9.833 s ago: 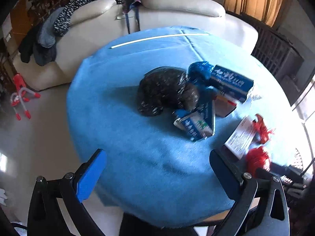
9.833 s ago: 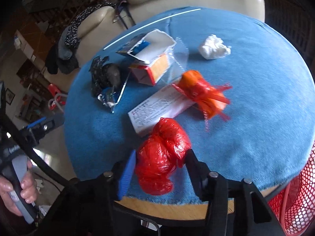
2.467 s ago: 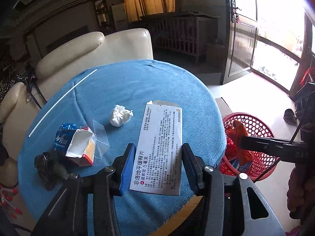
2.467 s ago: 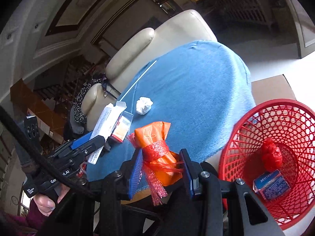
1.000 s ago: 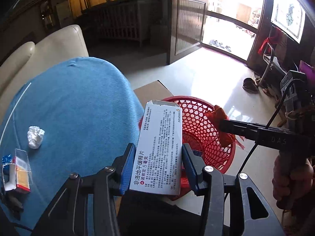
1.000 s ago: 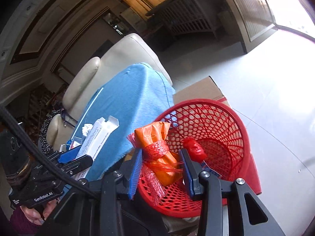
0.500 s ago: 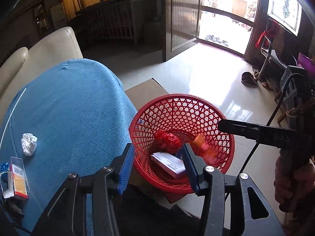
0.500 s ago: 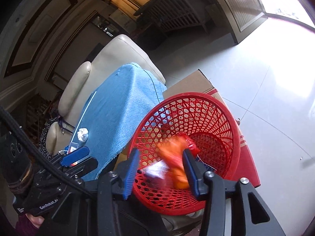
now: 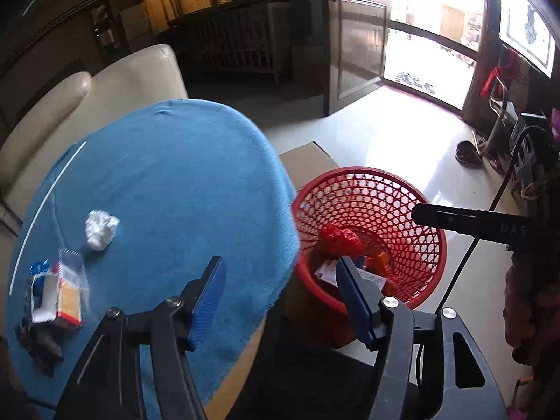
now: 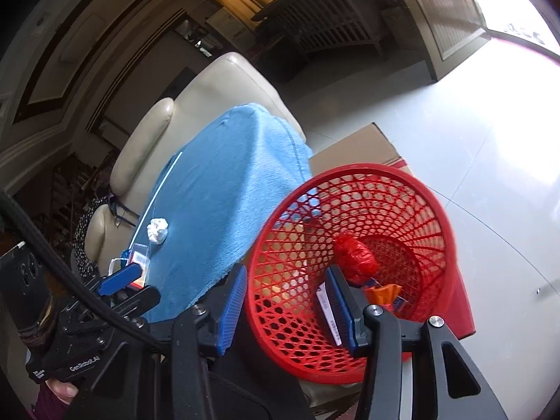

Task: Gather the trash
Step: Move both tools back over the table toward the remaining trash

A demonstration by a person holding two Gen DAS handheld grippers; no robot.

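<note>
While my left hand-held gripper (image 9: 280,301) hangs over the edge of the blue-clothed surface (image 9: 175,175), its jaws are opening and nothing sits between them. My right hand-held gripper (image 10: 285,309) stands parted and empty over the near rim of the red basket (image 10: 434,210).

The basket stands on the floor just beside the surface, against a cardboard box (image 10: 353,147). In it I see a crumpled red bag (image 10: 355,257), a white printed carton (image 10: 329,315) lying against the wall, an orange packet (image 10: 383,294), and a bit of blue packaging under the bag that I cannot identify.

On the surface there remain a wad of white paper (image 9: 101,229), an opened carton (image 9: 57,297) with clear wrap over it, and a dark crumpled bag (image 9: 38,341) at the near edge.

Only the left wrist view shows that dark bag and the bright doorway (image 9: 427,59); only the right wrist view shows the fingers (image 10: 63,392) holding the other handle, and the basket's far wall in full.
</note>
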